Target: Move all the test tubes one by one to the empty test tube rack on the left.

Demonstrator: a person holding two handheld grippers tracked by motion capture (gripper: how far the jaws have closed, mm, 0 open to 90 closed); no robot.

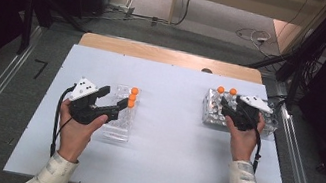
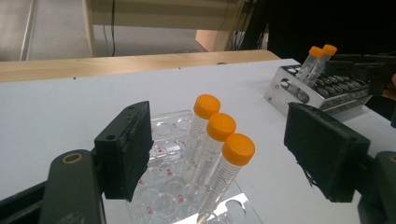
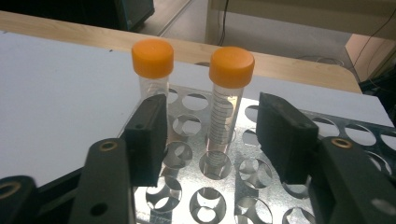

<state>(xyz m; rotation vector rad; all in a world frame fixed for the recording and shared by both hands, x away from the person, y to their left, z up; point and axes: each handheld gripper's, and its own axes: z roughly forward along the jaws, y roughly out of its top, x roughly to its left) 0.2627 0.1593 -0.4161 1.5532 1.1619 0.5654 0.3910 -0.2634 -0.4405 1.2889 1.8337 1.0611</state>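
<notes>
My right gripper (image 3: 212, 135) brackets a capped tube (image 3: 227, 100) in the metal rack (image 3: 261, 172), jaws half-open, seemingly untouching; next, close. Left gripper (image 2: 219, 154) waits wide.

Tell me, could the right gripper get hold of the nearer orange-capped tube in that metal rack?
Probably yes. The right gripper stands open just in front of the tube, which stands upright in the metal rack. Nothing lies between them; the second tube stands off to one side.
</notes>
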